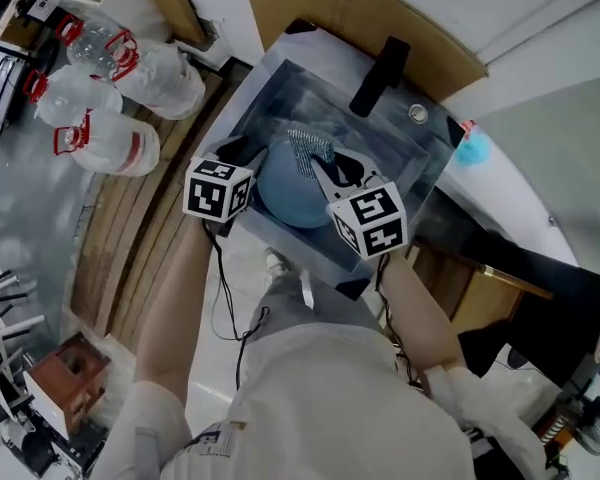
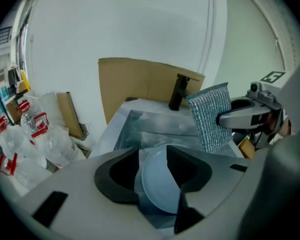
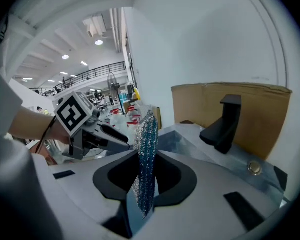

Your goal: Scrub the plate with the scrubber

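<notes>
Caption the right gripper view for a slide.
Right gripper holds a scrubber edge-on at the sink, left gripper beyond, black faucet at right.

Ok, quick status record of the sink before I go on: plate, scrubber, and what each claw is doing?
Plate: light blue plate, lying in the sink on the side nearest the person
Scrubber: silver mesh scrubber, standing on edge by the plate's far rim; whether it touches the plate is unclear
Left claw: left claw open, plate showing in the gap, not clamped
Right claw: right claw shut on the scrubber
Faucet: black faucet at the sink's far side
</notes>
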{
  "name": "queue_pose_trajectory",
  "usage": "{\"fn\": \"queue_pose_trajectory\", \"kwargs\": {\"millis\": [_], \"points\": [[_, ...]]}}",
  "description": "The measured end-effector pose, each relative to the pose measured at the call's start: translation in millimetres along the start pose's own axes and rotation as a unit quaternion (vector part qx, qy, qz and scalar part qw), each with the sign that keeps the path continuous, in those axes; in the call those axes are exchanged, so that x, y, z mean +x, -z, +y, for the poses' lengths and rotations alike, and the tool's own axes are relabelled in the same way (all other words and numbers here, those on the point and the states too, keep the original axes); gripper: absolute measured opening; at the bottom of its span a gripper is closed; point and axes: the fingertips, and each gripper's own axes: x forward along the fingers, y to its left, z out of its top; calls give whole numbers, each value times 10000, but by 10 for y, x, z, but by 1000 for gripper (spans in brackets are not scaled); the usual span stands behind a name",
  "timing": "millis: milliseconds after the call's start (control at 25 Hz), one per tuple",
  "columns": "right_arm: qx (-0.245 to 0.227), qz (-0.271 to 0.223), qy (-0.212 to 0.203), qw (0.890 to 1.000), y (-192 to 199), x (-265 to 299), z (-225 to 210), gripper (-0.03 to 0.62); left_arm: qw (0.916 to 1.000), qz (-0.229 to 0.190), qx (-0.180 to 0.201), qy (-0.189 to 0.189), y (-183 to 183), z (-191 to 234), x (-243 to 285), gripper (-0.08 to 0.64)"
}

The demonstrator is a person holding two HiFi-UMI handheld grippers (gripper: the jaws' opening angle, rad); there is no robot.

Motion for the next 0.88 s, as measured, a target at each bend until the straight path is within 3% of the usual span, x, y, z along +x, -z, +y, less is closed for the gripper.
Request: {"fn": "queue_pose_trajectory", "kwargs": {"millis": [160,440,680,880], "points": [[444,237,-5,9987,333,243,-79,101,9960,681,582,-5,371,53,403,193],[717,700,-64,9949,1013,699,-159,101,9891,1399,437,144,884,167,952,193],[821,1145,-22,9900,1427,869,-217,101,9803,1906,503,129,1077,190,1176,193],[845,1463,-131,9855,1719,1046,-290,101,9770,2092,415,64,1148,215,1392,193]]}}
